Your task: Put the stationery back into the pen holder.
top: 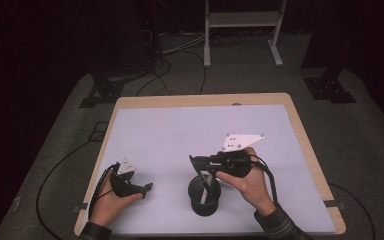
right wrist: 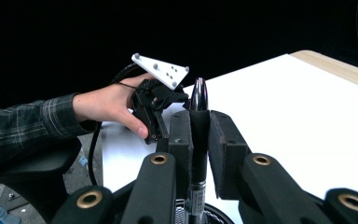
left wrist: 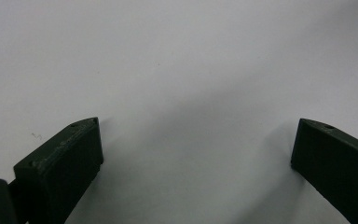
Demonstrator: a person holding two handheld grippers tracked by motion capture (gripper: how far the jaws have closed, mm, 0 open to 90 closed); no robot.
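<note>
High view: my right gripper (top: 196,161) holds a pen (top: 208,183) over the black mesh pen cup (top: 204,195), tip inside. Left gripper view: my left gripper (left wrist: 193,154) jaws wide, empty above the table (left wrist: 168,56). Right gripper view: jaws clamped on pen; release left

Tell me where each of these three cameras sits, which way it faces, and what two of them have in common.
High view: above the person's side, looking forward and down at the table; both hands show, with the left gripper and right gripper over a black cup.
Left gripper view: on the left gripper, facing the bare tabletop between open jaws.
Right gripper view: on the right gripper, shut on a pen, looking across at the left hand.
Shared: the high and right gripper views both show the left hand, its gripper and the cup.
</note>
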